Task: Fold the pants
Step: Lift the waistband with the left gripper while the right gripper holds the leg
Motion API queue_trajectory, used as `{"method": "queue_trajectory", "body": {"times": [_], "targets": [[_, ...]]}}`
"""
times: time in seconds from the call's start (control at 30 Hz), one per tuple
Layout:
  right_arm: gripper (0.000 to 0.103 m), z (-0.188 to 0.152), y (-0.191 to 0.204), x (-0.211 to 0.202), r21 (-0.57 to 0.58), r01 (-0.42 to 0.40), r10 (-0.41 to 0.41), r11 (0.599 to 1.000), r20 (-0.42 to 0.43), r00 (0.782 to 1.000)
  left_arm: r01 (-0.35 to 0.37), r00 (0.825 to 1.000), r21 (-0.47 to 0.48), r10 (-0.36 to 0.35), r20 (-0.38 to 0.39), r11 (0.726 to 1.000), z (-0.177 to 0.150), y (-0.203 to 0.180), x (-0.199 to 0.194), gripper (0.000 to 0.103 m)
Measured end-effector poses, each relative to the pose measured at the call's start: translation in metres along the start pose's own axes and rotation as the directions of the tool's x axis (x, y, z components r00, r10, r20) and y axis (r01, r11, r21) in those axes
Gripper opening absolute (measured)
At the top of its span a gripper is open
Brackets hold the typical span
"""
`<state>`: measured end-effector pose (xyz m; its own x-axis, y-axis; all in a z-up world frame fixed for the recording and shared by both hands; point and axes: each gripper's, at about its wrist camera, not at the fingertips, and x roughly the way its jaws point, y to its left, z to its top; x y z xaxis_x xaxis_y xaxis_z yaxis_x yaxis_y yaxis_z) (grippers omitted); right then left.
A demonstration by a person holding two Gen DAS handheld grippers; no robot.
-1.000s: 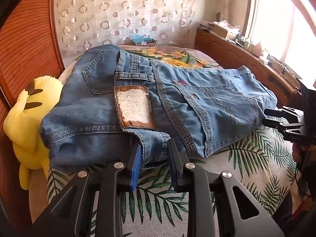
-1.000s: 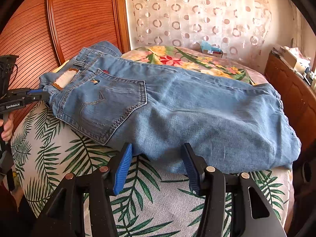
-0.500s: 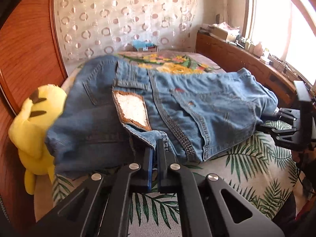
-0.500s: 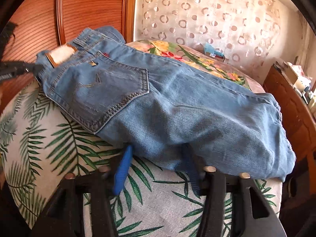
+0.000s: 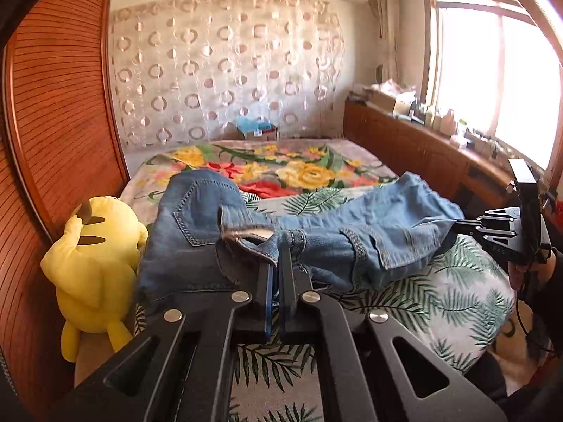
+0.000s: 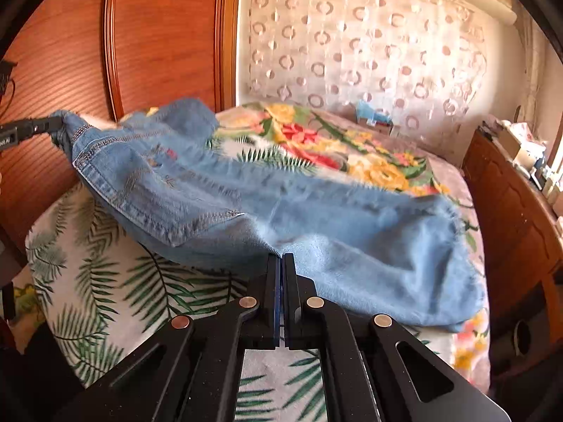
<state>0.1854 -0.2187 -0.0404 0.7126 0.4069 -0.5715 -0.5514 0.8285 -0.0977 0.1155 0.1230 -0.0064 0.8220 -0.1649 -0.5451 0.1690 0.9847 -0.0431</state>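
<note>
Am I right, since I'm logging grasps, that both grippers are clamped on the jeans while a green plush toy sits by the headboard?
Not quite: the plush toy is yellow, as the left wrist view shows. The rest holds: the left gripper and right gripper are both clamped on the jeans.

Faded blue denim pants point(image 5: 369, 242) with pale contrast stitching, lighter toward the right-hand leg end; tan-edged white patch at the waistband. Black grippers, left point(image 5: 278, 263) and right point(image 6: 282, 263), each with a blue pad strip. White bedsheet point(image 6: 116, 292) printed with green palm fronds, near; far blanket point(image 5: 292, 168) in yellow, red and green florals. Bright yellow plush toy point(image 5: 95, 267) with black-tipped ears, left. Reddish-brown ribbed headboard point(image 5: 56, 105). Sheer cream curtain point(image 5: 228, 70) patterned with rings.
</note>
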Motion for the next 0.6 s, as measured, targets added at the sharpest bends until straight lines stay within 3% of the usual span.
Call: {"method": "queue_trajectory", "body": {"times": [0.13,0.43,0.53,0.6], "targets": [[0.000,-0.003,0.003,-0.014,-0.002,-0.030,0.030,1.000,0.005,1.000,0.007,1.000,-0.023,-0.007,-0.001,1.000,-0.010,0.006,-0.012,0.003],[0.004,-0.025,-0.006,0.028,0.125,-0.097,0.108,0.987,-0.084,0.991,-0.018,0.988,-0.055,0.009,-0.154,0.998,-0.067,0.007,0.031,0.003],[0.017,-0.034,-0.016,0.018,0.176,-0.102,0.114,0.979,-0.059,0.992,-0.016,0.986,-0.062,0.005,-0.165,0.998,-0.075,0.008,0.033,0.003],[0.042,-0.044,-0.019,0.006,0.192,-0.081,0.090,0.978,-0.041,0.995,-0.015,0.986,-0.063,0.004,-0.168,0.998,-0.079,0.008,0.034,0.003]]}}
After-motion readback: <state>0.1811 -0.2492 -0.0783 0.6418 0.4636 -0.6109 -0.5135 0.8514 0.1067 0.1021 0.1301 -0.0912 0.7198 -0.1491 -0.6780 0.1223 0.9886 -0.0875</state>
